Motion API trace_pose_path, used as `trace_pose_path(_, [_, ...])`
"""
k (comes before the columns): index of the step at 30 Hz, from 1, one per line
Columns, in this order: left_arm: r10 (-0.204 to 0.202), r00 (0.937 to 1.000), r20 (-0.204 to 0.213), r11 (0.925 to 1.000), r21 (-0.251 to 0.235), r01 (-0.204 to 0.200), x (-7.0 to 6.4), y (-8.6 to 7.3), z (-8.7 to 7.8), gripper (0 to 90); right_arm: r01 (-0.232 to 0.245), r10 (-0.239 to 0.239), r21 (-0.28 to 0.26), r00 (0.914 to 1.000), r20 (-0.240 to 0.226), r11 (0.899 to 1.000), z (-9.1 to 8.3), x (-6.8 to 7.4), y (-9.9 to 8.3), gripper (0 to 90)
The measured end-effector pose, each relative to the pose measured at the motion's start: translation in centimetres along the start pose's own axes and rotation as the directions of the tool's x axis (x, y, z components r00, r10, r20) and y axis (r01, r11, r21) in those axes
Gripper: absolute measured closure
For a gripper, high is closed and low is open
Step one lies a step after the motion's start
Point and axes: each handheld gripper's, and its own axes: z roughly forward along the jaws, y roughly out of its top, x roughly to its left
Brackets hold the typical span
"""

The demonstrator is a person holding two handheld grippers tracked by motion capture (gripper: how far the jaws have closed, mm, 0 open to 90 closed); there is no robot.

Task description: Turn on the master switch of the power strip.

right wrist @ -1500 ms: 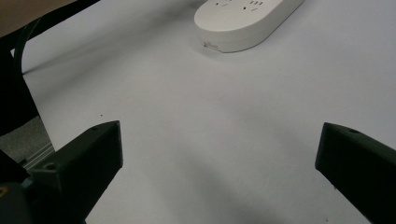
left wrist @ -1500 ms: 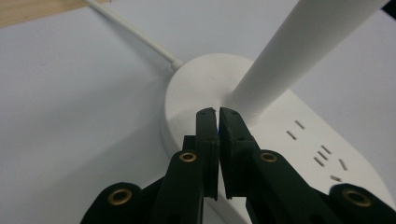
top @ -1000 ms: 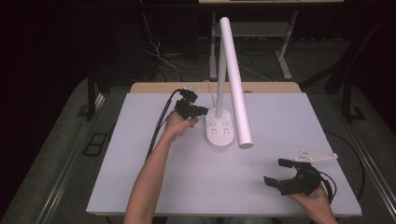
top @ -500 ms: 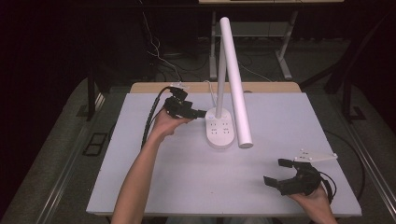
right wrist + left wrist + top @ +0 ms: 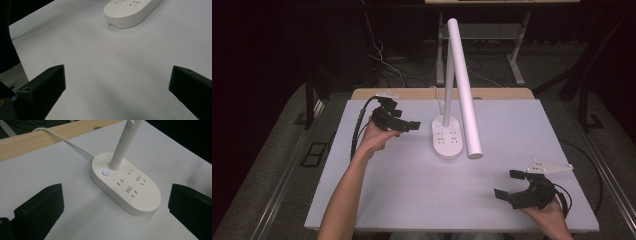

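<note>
A white desk lamp stands at the middle back of the table, with an oval base (image 5: 448, 140) that carries several sockets. Its long tube head (image 5: 466, 100) slants forward over the base. In the left gripper view a small button (image 5: 106, 172) on the base (image 5: 140, 197) glows blue beside the stem. My left gripper (image 5: 406, 121) hangs open just left of the base, jaws pointing at it and empty. My right gripper (image 5: 505, 183) rests open and empty near the table's front right corner, with the base's end (image 5: 130, 12) far ahead of it.
The white tabletop (image 5: 412, 190) spreads wide between the two grippers. A wooden strip (image 5: 492, 93) runs along the far edge, and the lamp's white cord (image 5: 62, 140) crosses it. Black cables trail from my left gripper over the left side.
My left gripper has drawn back to the left, away from the lamp base. The right gripper has not moved.
</note>
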Motion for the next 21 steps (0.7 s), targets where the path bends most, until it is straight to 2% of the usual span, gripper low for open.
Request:
trace_pose_path(8, [-0.025,0.9997,-0.004,0.999,-0.037,0.025,-0.1,-1.9,-2.1,0.0,0.001,-0.001,0.0,1.0,0.002,1.0,0.1,0.1,0.0,0.3])
trace_pose_path(15, [-0.029,0.9996,0.006,0.9976,-0.063,0.03,-0.5,-3.5,-3.6,0.0,-0.003,0.003,-0.006,1.0,0.005,1.0,0.0,0.0,0.0,0.3])
trace_pose_path(21, [-0.035,0.9994,0.006,0.994,-0.103,0.036,-1.5,-5.1,-4.5,0.0,-0.006,0.006,-0.006,0.9999,0.01,1.0,0.0,0.0,-0.1,0.3])
